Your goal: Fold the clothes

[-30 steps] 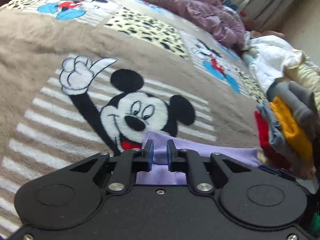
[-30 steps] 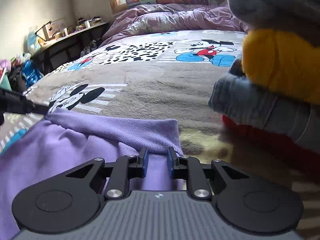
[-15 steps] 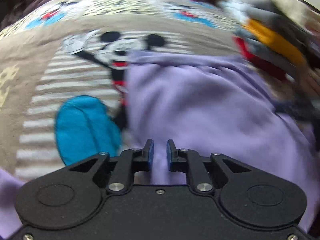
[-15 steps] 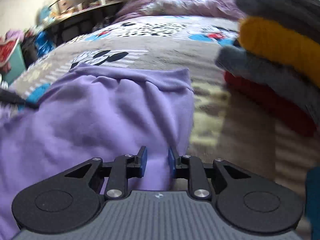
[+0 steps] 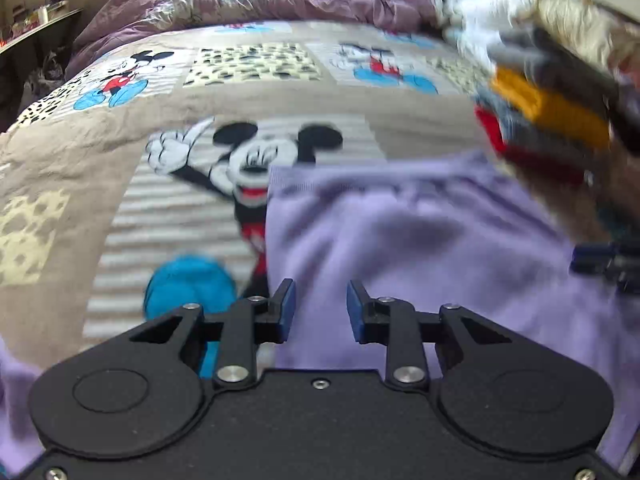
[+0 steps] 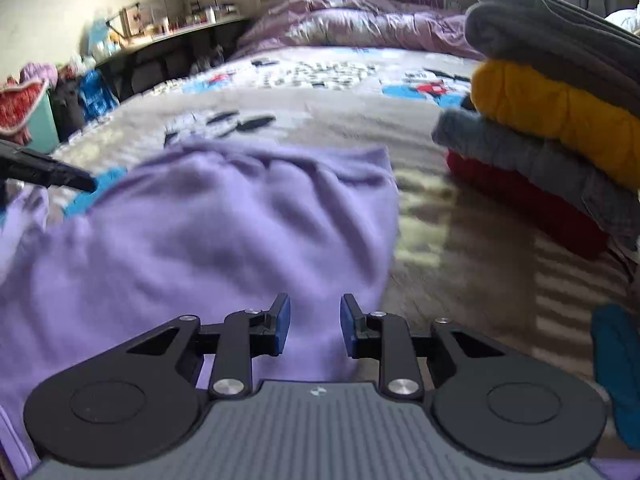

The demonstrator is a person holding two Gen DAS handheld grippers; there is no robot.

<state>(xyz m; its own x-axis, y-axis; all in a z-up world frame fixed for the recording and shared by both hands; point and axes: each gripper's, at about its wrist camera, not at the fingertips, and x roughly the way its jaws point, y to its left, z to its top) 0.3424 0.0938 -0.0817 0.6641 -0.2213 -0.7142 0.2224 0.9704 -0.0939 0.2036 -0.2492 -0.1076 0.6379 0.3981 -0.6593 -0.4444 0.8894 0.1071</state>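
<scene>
Garment: lilac sweatshirt [image 5: 420, 240] flat on cartoon-mouse blanket [image 5: 80, 168] on bed, folded edge toward 12 o'clock. Left gripper [image 5: 321, 306] at its 7 o'clock corner, fingers opening, cloth under gap, not pinched. Right gripper [image 6: 315, 322] at 5 o'clock corner, fingers likewise opening, nothing gripped. Folded stack [image 6: 552, 120] at 2 o'clock. Advice: clear fingers fully before lifting away, avoid dragging fold; keep edges square.
</scene>
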